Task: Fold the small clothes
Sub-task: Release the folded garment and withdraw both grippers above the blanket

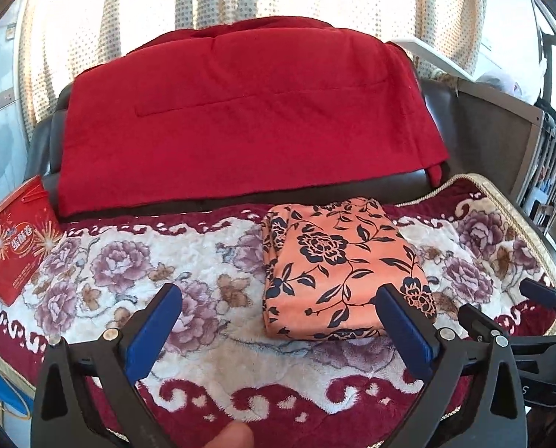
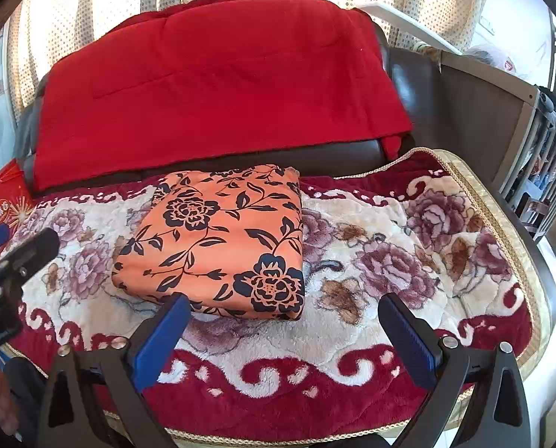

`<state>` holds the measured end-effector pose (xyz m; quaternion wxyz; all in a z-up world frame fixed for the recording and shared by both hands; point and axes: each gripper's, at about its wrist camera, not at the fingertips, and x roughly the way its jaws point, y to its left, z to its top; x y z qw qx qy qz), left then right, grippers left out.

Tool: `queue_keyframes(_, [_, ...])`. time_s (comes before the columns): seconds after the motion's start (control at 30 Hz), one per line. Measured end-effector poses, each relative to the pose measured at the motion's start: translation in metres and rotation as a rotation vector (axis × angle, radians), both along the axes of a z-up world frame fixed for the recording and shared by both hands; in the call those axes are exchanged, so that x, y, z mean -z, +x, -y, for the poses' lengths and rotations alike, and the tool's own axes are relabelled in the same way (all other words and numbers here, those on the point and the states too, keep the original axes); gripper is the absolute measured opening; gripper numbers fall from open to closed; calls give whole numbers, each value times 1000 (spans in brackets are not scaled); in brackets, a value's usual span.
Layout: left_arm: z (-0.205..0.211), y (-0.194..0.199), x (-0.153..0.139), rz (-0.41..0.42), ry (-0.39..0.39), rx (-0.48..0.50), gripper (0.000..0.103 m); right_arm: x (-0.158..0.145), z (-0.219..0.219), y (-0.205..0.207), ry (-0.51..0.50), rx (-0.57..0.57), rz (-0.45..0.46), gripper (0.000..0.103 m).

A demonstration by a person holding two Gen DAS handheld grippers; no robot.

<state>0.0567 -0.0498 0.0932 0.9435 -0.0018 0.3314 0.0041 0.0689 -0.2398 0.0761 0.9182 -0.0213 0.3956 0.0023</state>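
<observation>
You are holding left gripper [image 1: 278, 321] and right gripper [image 2: 283, 326] wide apart, gripping nothing, blue ribbed pads hovering over plush floral blanket [image 1: 203, 336]. Orange floral garment [image 2: 218, 239] lying folded, smooth, rectangular, mid-blanket. Beyond, red quilted cover [image 1: 240, 112] draping dark leather backrest [image 2: 352, 153].

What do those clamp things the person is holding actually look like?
Each hand-held gripper, left and right, is a black plastic frame shaped like a wide fork. It has two long fingers faced with ribbed blue pads and silver pins at the joints. A bare fingertip shows at the bottom edge. No cables are visible.
</observation>
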Motion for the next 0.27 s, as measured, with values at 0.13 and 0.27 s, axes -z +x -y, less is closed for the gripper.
queue_keyframes(0.13, [4, 5, 1, 7, -1, 5, 103, 2, -1, 7, -9, -3, -3, 102])
queue_keyframes(0.27, [6, 14, 1, 18, 11, 7, 103, 7, -2, 16, -9, -10, -11, 102])
